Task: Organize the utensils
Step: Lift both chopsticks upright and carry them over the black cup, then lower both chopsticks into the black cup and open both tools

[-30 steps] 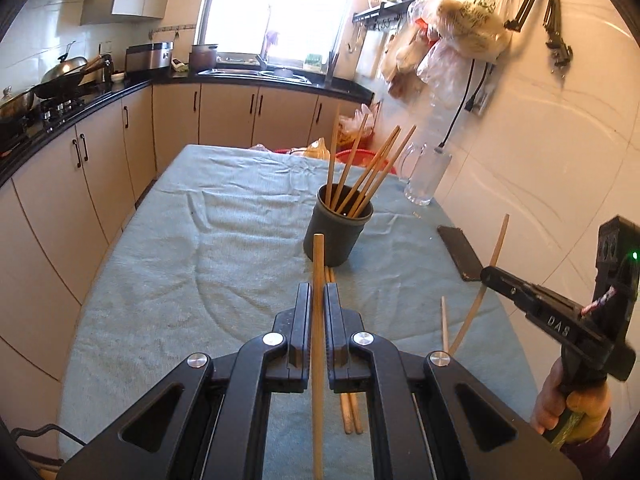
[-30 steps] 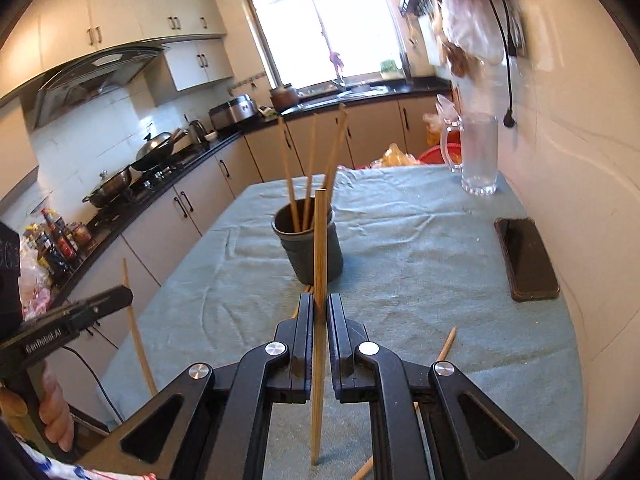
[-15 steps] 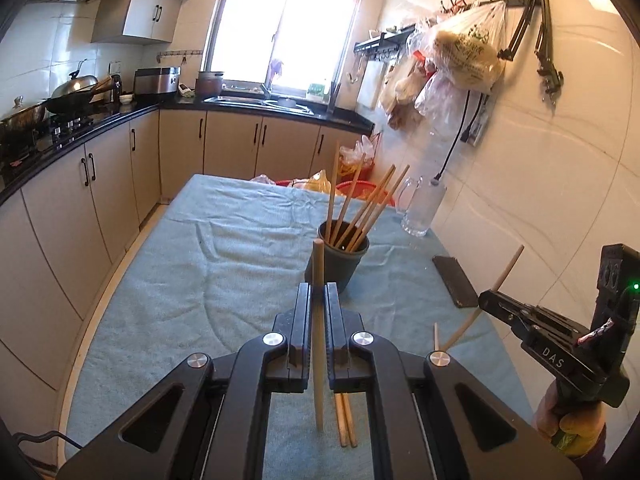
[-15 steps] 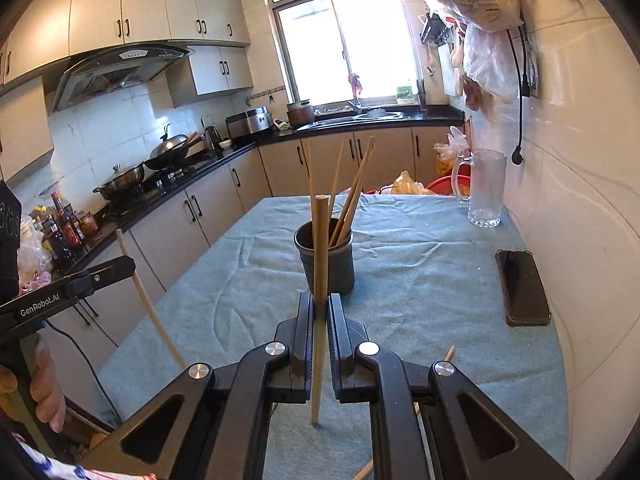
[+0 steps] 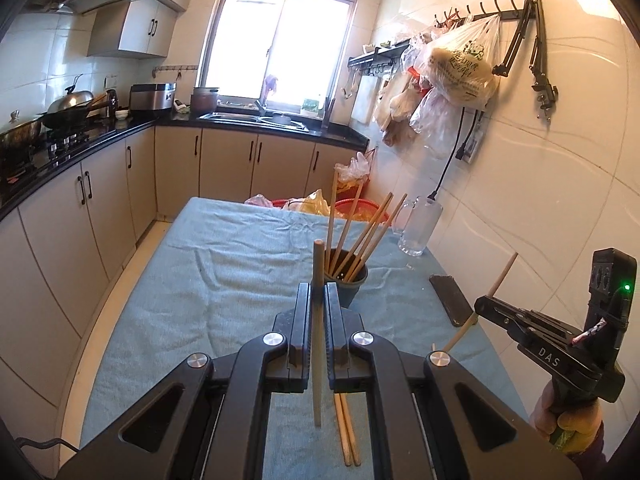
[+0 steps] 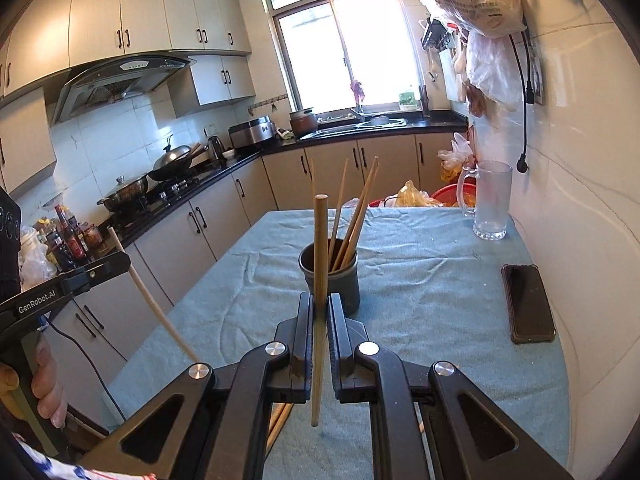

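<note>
While aloft — chopstick per claw

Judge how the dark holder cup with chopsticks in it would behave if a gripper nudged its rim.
The dark cup looks taller than wide, so probably tippable. Its chopsticks lean toward one side, likely shifting weight that way. The wrinkled cloth underneath probably resists sliding, favoring tipping.

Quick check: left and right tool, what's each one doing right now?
Left tool: closed on one chopstick, held upright.
Right tool: closed on another chopstick, upright too.
</note>
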{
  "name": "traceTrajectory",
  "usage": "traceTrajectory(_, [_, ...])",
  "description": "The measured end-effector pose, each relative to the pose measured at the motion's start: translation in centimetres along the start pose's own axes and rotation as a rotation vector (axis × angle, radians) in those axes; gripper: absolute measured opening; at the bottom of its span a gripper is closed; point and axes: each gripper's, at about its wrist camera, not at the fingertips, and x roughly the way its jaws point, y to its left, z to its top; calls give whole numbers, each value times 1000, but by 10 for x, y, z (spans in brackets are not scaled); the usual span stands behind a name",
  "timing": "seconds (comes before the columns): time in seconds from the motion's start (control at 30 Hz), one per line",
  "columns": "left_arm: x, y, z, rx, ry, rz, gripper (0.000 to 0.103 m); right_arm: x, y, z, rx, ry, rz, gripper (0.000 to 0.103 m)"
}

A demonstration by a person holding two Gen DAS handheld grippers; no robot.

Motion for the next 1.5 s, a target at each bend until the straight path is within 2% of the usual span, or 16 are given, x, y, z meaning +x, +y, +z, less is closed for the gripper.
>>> traceTrajectory(0.23, [5,-7,29,38,-18,-23,5,5,-4,28,14,-32,20,7])
traceTrajectory(0.47, [21,-16,83,76,-92,-25,5,12,-1,74,30,-111,24,7])
traceTrajectory(0.57, [38,-18,106,60,-108,-30,5,17,2,92,42,-149,26,7])
traceTrajectory(0.7, [62,-22,131,47,-131,-26,5,28,8,112,30,-216,-19,7])
traceTrajectory(0.8, [84,-22,142,24,-128,-25,5,43,8,120,42,-231,-34,8])
traceTrajectory(1.07, [149,-14,142,-47,-61,-33,5,87,-4,114,47,-194,-89,8])
traceTrajectory(1.2, [181,-7,130,-76,6,-24,5,105,-14,105,64,-151,-95,8])
traceTrajectory(1.33, [199,0,115,-98,65,-15,5,118,-22,97,81,-109,-86,8])
traceTrajectory(1.5, [198,0,105,-105,76,-8,5,130,-28,87,99,-73,-85,8])
